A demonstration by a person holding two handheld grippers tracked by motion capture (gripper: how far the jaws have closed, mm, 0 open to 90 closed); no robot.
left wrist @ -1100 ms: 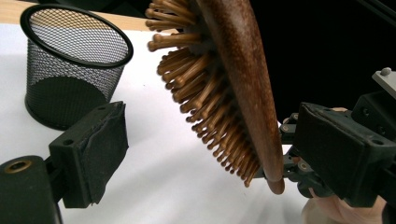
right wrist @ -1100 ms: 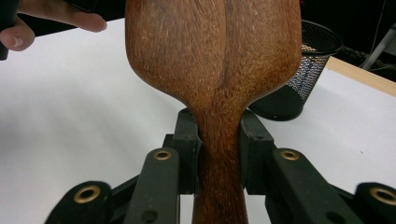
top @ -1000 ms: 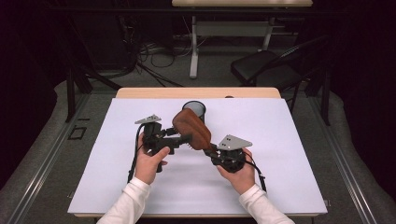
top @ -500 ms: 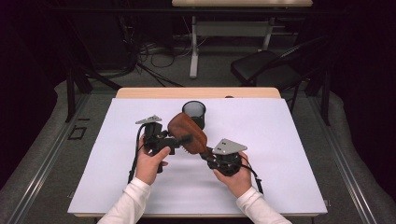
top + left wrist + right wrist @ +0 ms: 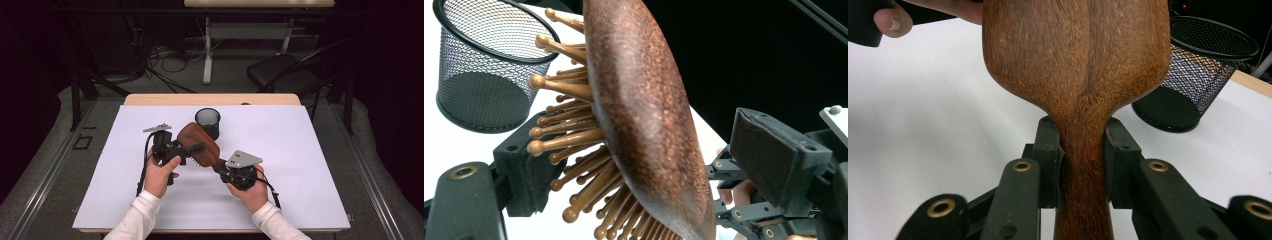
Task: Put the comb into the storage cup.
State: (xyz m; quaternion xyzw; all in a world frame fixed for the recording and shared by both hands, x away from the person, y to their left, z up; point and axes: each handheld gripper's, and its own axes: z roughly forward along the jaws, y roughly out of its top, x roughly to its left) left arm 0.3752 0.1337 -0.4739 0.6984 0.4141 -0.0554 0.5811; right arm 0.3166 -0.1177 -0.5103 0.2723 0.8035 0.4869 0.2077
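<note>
A brown wooden hairbrush [image 5: 200, 142] hangs above the white table, its bristles facing my left gripper's near pad. My right gripper [image 5: 220, 168] is shut on the brush's handle [image 5: 1083, 165], one pad on each side. My left gripper [image 5: 192, 149] reaches in from the left with the brush head [image 5: 644, 115] between its jaws, which have just been closing. One of its pads [image 5: 524, 170] sits among the wooden bristles; the other pad [image 5: 774, 160] stands off the smooth back.
A black mesh cup [image 5: 207, 120] stands upright on the white sheet [image 5: 310, 165] just behind the brush, and appears close by in both gripper views [image 5: 484, 75] [image 5: 1193, 75]. A wooden table edge [image 5: 210, 99] runs along the back; dark chairs and cables lie beyond.
The right hand has shifted slightly left and toward the person with the brush. The left gripper's jaws have narrowed around the brush head. The left hand has kept its place.
</note>
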